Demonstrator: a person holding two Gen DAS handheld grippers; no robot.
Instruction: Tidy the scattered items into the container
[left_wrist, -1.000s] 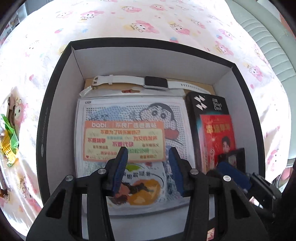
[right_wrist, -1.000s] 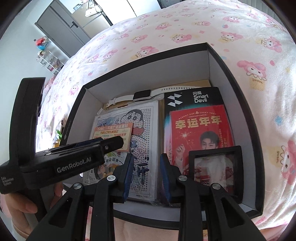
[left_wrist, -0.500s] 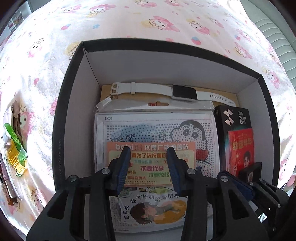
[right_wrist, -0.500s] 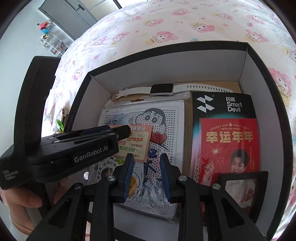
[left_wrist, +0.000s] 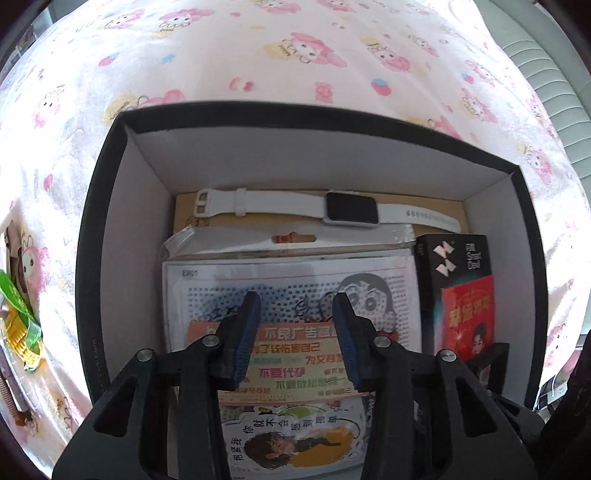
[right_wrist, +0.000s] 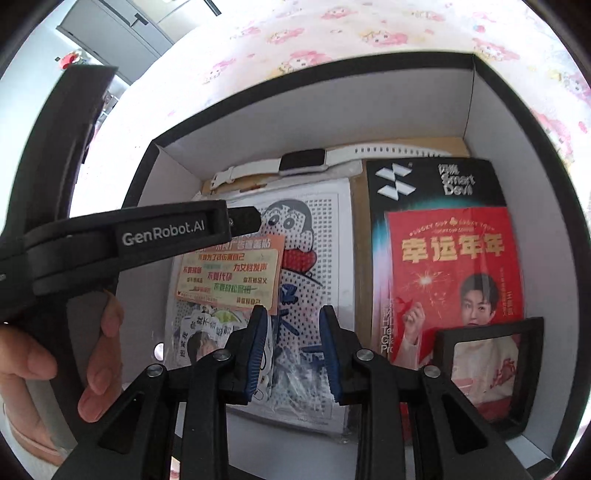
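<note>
Both grippers are hanging over the black cardboard box with white inner walls (left_wrist: 122, 236), pointing steeply down into it. The left gripper (left_wrist: 297, 332) is standing about half open, and its jaws have just been closing a little with nothing between them; only the packet below is showing through the gap. The right gripper (right_wrist: 293, 350) is also partly open, somewhat narrower, and is holding nothing. The box is already carrying most of the things: a white wristwatch with a dark rectangular face (left_wrist: 347, 212) is lying along the far wall at twelve o'clock, a clear plastic packet with a dotted cartoon sheet and an orange sticker card (left_wrist: 291, 273) is lying flat in the middle, a black carton with a red printed picture (right_wrist: 439, 236) is lying at three o'clock of the packet, and a small black picture frame (right_wrist: 491, 365) is resting in the near corner at about five o'clock. Outside the box, at nine o'clock on the pink cartoon-print bedsheet (left_wrist: 258, 55), a yellow and green hair clip (left_wrist: 20, 332) is lying near other small things that I cannot identify. I am judging that the task is mostly done, and these last pieces are remaining.
</note>
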